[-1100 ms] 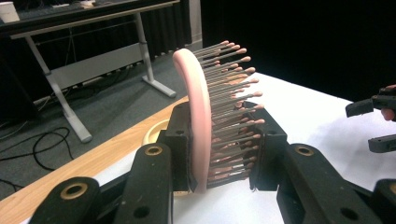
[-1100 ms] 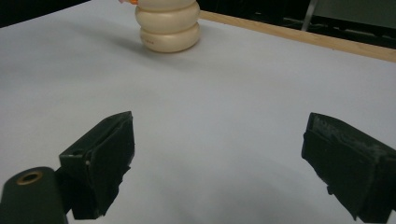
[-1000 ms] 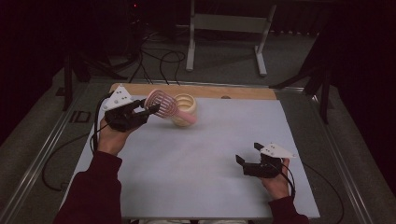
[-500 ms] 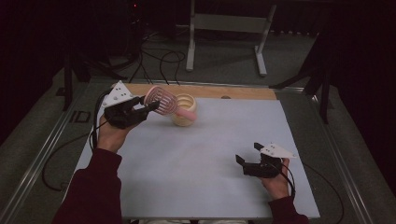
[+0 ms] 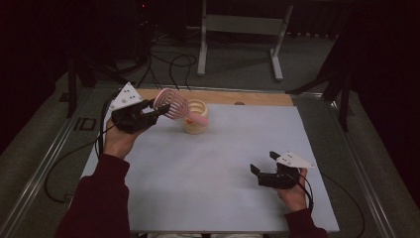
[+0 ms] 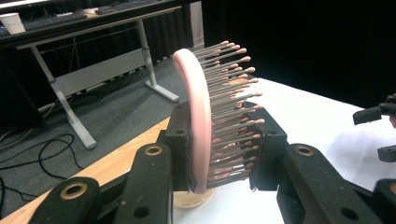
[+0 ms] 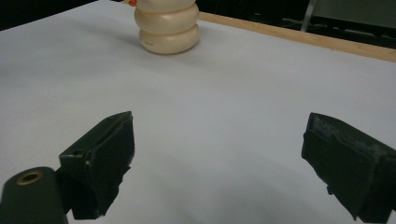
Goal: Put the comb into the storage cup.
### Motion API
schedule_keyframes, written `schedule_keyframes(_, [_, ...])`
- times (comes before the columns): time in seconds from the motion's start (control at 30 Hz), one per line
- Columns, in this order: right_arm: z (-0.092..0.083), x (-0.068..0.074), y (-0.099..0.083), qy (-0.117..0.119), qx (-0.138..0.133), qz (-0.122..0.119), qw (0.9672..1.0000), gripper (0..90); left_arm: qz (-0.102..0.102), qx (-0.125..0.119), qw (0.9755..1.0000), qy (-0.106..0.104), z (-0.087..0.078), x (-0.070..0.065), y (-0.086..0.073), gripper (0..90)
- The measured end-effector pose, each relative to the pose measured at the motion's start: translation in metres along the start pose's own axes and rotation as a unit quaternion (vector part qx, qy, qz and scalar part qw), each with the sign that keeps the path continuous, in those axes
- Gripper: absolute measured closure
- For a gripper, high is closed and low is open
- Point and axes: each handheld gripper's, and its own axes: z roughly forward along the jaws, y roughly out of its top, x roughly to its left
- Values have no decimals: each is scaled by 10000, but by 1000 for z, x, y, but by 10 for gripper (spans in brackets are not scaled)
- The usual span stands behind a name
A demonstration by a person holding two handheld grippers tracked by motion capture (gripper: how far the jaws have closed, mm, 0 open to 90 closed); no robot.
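Observation:
My left gripper [image 5: 157, 110] is held above the far left of the white table [image 5: 223, 198], shut on the head of a pink hairbrush [image 5: 171, 104]. In the left gripper view the jaws press the brush [image 6: 201, 102] from both sides, one on its pink back and one against the bristle tips. The brush's pink handle [image 5: 199, 119] slants down into a cream ribbed cup [image 5: 195, 126] standing just to the right. My right gripper [image 5: 264, 162] rests low at the near right, open, with only bare table between its jaws [image 7: 219, 158]. The cup [image 7: 167, 28] stands far ahead of it.
A wooden strip [image 5: 257, 98] runs along the table's far edge. Beyond it, on the floor, are a grey desk frame [image 5: 242, 29] and loose cables [image 5: 168, 59]. A metal rail [image 5: 44, 163] borders the table's left side. The right gripper [image 6: 379, 134] also appears at the left gripper view's right edge.

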Motion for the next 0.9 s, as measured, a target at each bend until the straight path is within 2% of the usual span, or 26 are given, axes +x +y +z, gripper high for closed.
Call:
schedule_keyframes(0.4, [0,0,0,38,10,-61,10000,96,-21,30,9999,95,4,6,1,669])
schedule_keyframes(0.9, [0,-1,0,12,5,-25,10000,96,3,49,9996,285,5,11,8,669])
